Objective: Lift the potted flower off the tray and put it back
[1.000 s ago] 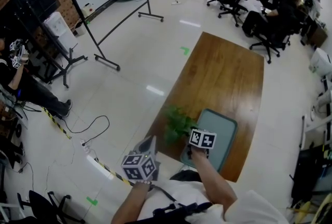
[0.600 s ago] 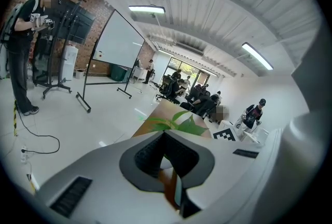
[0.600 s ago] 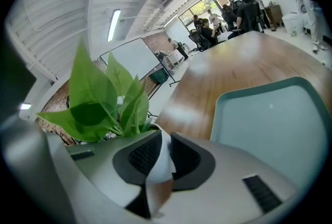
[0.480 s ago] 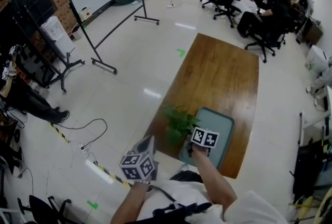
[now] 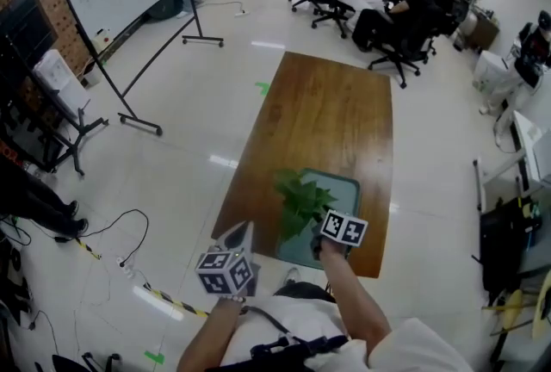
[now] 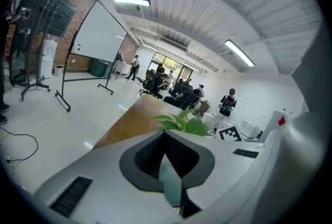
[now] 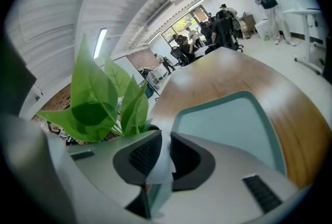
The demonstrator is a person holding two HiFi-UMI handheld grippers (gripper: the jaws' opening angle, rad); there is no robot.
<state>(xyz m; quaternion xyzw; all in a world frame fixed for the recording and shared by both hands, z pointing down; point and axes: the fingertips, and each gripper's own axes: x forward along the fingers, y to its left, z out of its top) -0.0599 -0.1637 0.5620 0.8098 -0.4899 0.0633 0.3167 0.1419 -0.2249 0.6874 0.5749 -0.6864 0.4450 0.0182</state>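
1. Gripping the potted flower (image 5: pixel 303 200) by the white rim (image 7: pixel 162 151) of its pot, the right gripper (image 5: pixel 318 243) has jaws that have just been closing, with that rim pinched between them.
2. The potted flower is at the near left edge of the teal tray (image 5: pixel 346 189) on a long wooden table (image 5: pixel 327 112). No view shows whether the pot touches the tray.
3. The left gripper (image 5: pixel 244 231) is left of the table's near end, above the floor, with its jaws together and nothing between them.
4. People on office chairs (image 5: pixel 387 4) sit beyond the table's far end.
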